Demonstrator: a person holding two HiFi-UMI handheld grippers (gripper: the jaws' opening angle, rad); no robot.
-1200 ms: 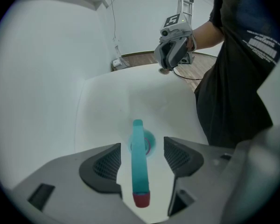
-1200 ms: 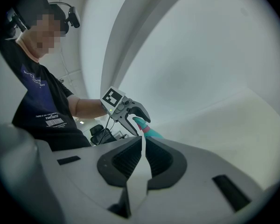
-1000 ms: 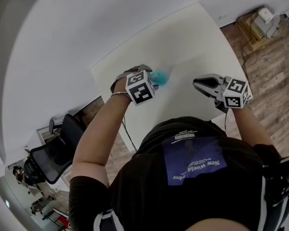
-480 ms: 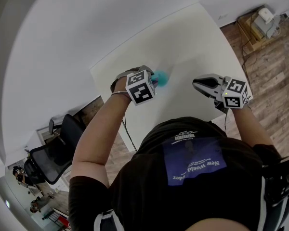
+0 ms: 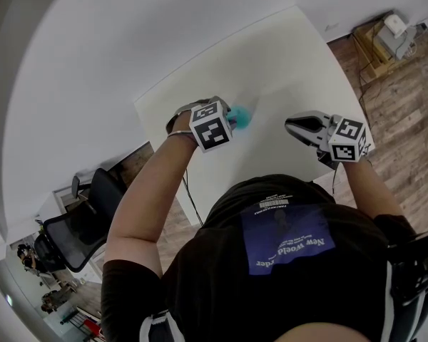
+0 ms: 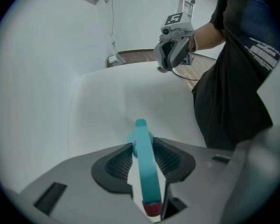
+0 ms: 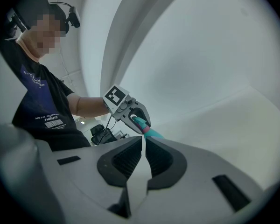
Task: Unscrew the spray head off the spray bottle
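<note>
so in the last second the left tool has just been closing its jaws, and now the ribbed pads sit tight against the teal spray head, one on each side. a second ago they stood wider around it. other than that neither hand has really gone anywhere, and the right tool looks the same as before

left tool points nearly straight down, marker cube facing up at the head camera. in the left gripper view the spray head runs as a long teal strip right through the gap between the pads, with a red-pink bit at the end closest to the camera. from above, the spray bottle is just a teal blob poking out past the tool, the rest is covered. in the right gripper view a short teal piece shows below the left tool's jaws, going down toward the white bench, can't tell if that part is head or body. the bottle is on the left half of the bench, closer to the left edge than the right, and back from the near edge

right tool is fully closed with nothing in it, pads meeting at the tips in its own view. it hangs over the bench by the near edge, toward the right side, roughly level and aimed across at the left tool, well apart from the bottle

off the bench's left edge there's a black office chair on the floor
</note>
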